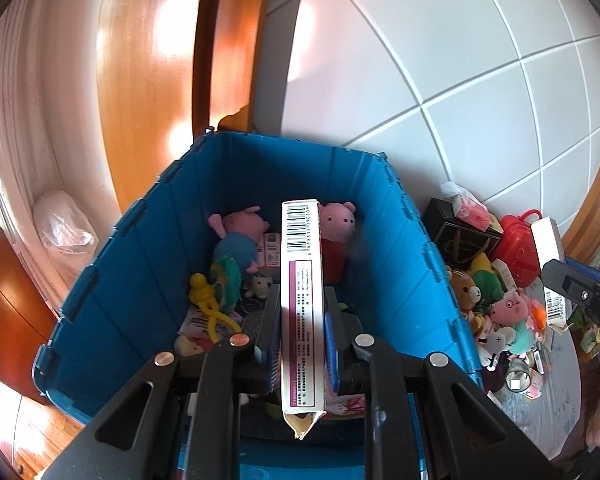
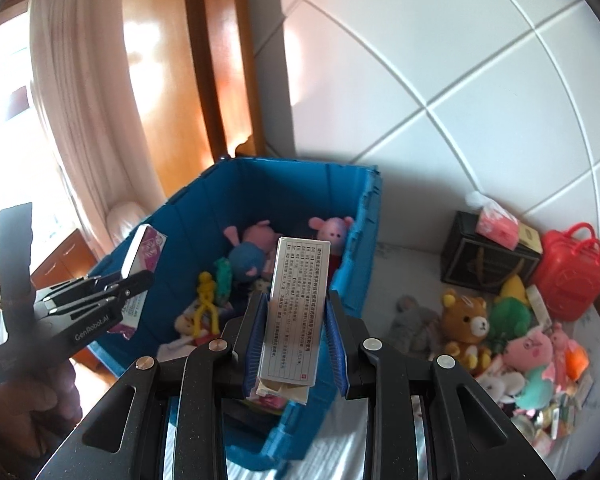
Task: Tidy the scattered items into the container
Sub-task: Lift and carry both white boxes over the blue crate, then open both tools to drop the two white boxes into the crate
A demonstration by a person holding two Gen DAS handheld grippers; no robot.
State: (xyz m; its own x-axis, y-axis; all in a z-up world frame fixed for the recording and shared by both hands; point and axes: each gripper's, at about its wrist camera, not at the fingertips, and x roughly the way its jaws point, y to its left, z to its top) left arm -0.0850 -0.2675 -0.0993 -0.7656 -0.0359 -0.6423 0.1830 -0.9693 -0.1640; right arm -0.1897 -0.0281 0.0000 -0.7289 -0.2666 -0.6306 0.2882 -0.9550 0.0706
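Left claw (image 1: 300,340) clamped on a box (image 1: 302,304), edge-up over the bin (image 1: 112,292); right claw (image 2: 296,344) clamped on a grey box (image 2: 294,312) at the bin's near right rim. Best carried past the rim, lowered onto bare floor beside the plush pigs (image 1: 240,240), then released one at a time

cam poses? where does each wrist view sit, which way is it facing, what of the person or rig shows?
Left wrist: on the left hand-held gripper, looking down into the blue bin; it clamps a white barcode box; the right hand-held gripper shows at right.
Right wrist: on the right hand-held gripper, facing bin and toy pile, clamping a printed box; the person's hand shows at left.
Shared: bin, toys, each other's gripper.
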